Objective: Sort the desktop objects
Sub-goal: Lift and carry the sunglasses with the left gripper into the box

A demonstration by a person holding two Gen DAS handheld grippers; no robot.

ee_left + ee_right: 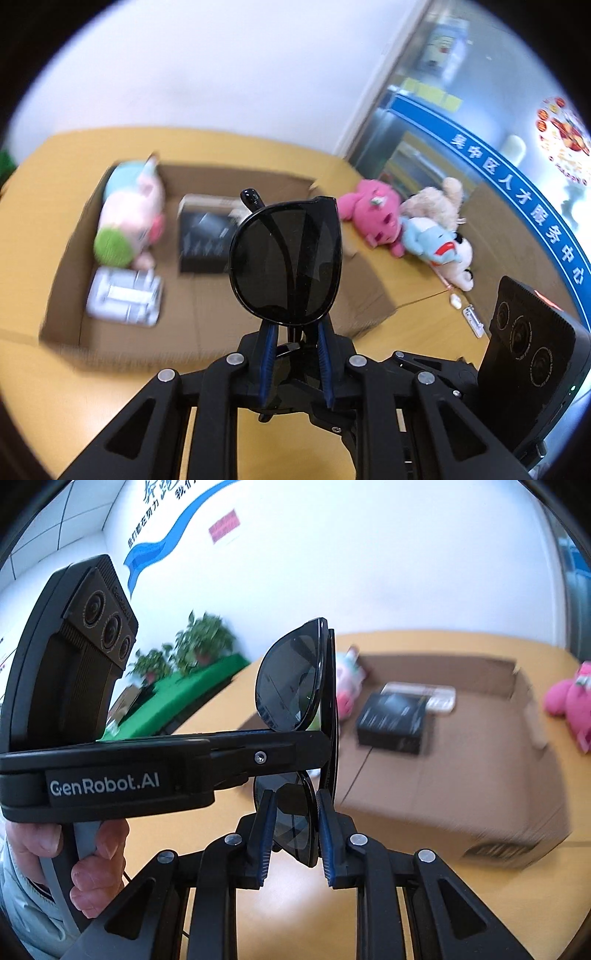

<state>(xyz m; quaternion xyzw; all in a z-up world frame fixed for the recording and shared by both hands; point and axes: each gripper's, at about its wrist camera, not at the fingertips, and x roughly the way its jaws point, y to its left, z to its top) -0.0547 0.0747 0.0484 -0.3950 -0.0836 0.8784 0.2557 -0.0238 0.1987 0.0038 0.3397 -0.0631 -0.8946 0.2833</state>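
Note:
Folded black sunglasses [286,258] are held in the air above the yellow table. My left gripper [295,328] is shut on their lower part, one lens standing up in front of it. In the right wrist view the left gripper reaches in from the left and clamps the sunglasses [291,679]. My right gripper [295,801] has its blue pads on either side of the lower lens, shut on it. Beyond lies an open cardboard box [207,317], also seen in the right wrist view [461,760].
The box holds a pastel plush [129,218], a black box [205,236] and a white packet [123,295]. Pink, beige and blue plush toys [413,221] lie on the table right of it. Potted plants [184,653] stand far left. A glass wall is at the right.

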